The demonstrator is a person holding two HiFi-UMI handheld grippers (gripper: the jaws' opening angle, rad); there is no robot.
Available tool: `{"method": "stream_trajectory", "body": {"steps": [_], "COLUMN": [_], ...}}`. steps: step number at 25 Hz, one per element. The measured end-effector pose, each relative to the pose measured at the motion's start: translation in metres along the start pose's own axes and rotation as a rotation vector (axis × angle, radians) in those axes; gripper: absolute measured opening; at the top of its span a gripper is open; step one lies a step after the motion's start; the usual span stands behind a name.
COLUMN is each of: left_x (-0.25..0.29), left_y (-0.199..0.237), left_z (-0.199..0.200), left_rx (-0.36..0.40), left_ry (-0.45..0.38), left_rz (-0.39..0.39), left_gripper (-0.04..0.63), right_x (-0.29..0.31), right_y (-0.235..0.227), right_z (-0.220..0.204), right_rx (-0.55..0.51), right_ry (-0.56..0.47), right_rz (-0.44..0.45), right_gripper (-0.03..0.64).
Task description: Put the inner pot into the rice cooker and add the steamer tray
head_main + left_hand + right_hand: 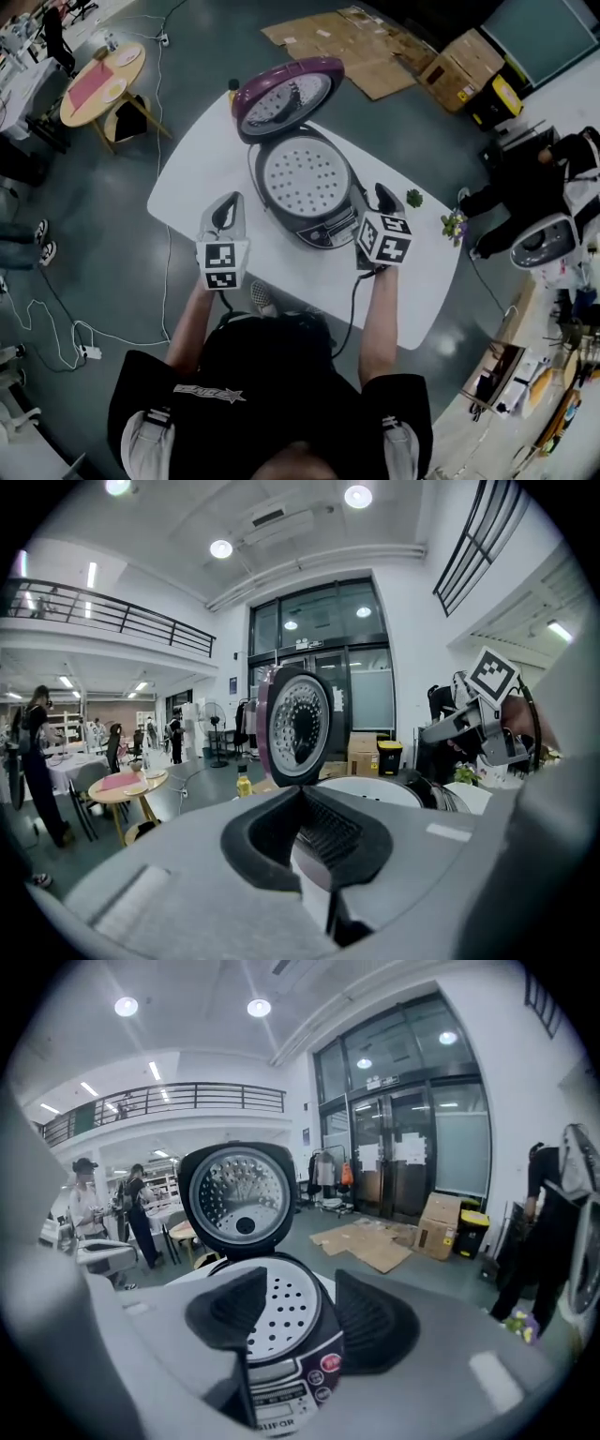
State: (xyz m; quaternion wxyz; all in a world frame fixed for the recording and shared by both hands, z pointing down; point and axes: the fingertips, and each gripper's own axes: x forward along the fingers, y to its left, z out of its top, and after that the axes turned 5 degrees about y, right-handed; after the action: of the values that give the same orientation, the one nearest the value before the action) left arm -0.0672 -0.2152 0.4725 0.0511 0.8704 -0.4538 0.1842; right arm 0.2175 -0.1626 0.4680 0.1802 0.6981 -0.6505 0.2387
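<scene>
Risks:
- The lid (286, 94) stands upright behind the rice cooker (328, 223). A knock from either tool could drop it onto the tray.
- The cooker's cord (351, 302) runs off the near edge of the white table (192, 183), close to the person's right forearm. A snag there would drag the cooker.
- The tray looks level from above. If its rim sits crooked on the pot, my guess is the lid would not close cleanly.
- A small green plant (413, 198) stands just beside the right tool, near enough to be clipped.

Containers:
- The steamer tray (302, 175), white and perforated, sits in the cooker's mouth with nothing on it.
- The inner pot is not visible. It is presumably under the tray, which covers the whole opening.

Tongs:
- The left gripper (302, 794) has its pad tips together and holds nothing. It is off to the cooker's left, clear of it.
- The right gripper (302, 1283) has its jaws standing apart and is empty. It is at the cooker's right front, with the tray in view beyond the gap.

Task looks essentially done.
</scene>
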Motion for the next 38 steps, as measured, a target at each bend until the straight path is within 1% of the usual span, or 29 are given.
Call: {"method": "stream_trajectory", "body": {"steps": [5, 9, 13, 16, 21, 23, 26, 30, 32, 33, 38], "left_x": [0.000, -0.004, -0.018, -0.036, -0.071, -0.086, -0.111, -0.146, -0.160, -0.166, -0.194], "left_y": [-0.031, -0.065, -0.099, -0.121, -0.150, -0.161, -0.176, -0.193, -0.201, -0.203, -0.215], "left_z": [0.011, 0.018, 0.028, 0.034, 0.036, 0.033, 0.027, 0.019, 0.014, 0.011, -0.003], "left_rx": [0.025, 0.048, 0.073, 0.086, 0.123, 0.125, 0.128, 0.137, 0.139, 0.140, 0.153], "left_ry": [-0.025, -0.037, -0.059, -0.077, -0.100, -0.107, -0.114, -0.125, -0.128, -0.129, -0.125], "left_rz": [-0.059, -0.112, -0.151, -0.165, -0.164, -0.168, -0.172, -0.183, -0.189, -0.191, -0.208], "left_gripper": [0.011, 0.011, 0.011, 0.011, 0.011, 0.011, 0.011, 0.011, 0.011, 0.011, 0.011], "right_x": [-0.040, -0.074, -0.114, -0.145, -0.195, -0.212, -0.240, -0.278, -0.292, -0.298, -0.325], "right_y": [-0.013, -0.029, -0.037, -0.036, -0.027, -0.026, -0.021, -0.012, -0.008, -0.005, 0.008], "right_z": [-0.010, -0.022, -0.036, -0.047, -0.068, -0.078, -0.096, -0.120, -0.133, -0.139, -0.170], "right_rx": [0.031, 0.027, 0.052, 0.040, 0.010, 0.003, 0.011, 0.008, 0.006, 0.007, 0.025], "right_ry": [-0.051, -0.094, -0.161, -0.214, -0.288, -0.304, -0.322, -0.353, -0.355, -0.356, -0.361], "right_rz": [-0.041, -0.101, -0.119, -0.130, -0.138, -0.150, -0.153, -0.190, -0.206, -0.210, -0.217], "right_gripper": [0.232, 0.232, 0.232, 0.232, 0.231, 0.201, 0.190, 0.121, 0.098, 0.098, 0.046]}}
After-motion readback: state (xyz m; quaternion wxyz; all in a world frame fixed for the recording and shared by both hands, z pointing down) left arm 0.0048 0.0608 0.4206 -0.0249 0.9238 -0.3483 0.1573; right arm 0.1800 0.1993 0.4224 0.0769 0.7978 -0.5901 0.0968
